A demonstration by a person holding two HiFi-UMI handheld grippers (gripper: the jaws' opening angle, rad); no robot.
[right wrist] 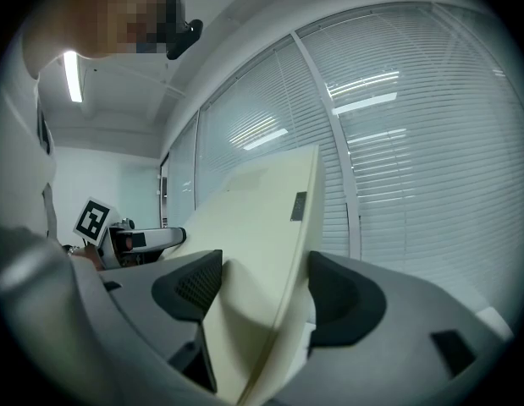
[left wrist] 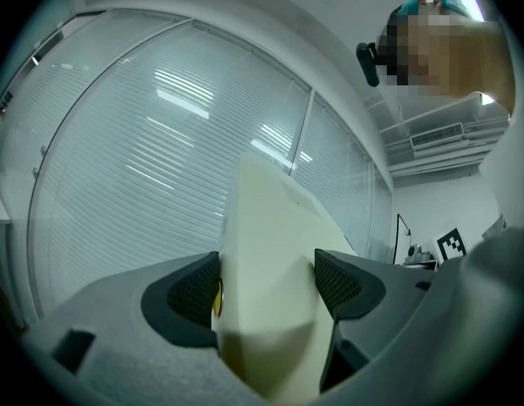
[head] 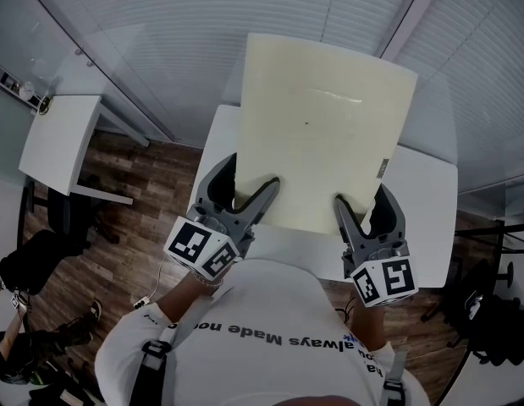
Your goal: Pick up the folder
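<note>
the cream folder (head: 325, 134) is up off the white table (head: 431, 193), hanging above the table's middle with its near short edge low and its far edge tipped up toward the window blinds (head: 245, 24) beyond the table. its long axis runs straight away from the person, across the table.

the left gripper (head: 249, 184) is clamped on the folder's near edge over the table's left part, both pads pressed flat to the cover (left wrist: 270, 277). the right gripper (head: 363, 205) is closed on the same edge over the table's right part, the board pinched between its pads (right wrist: 262, 252).

both grippers sit level on that near edge, neither nearer than the other, so the folder's whole length hangs out past the fingers. the pickup looks essentially done; any further lift likely depends on both grips rising together so the far edge does not sag back toward the table.
</note>
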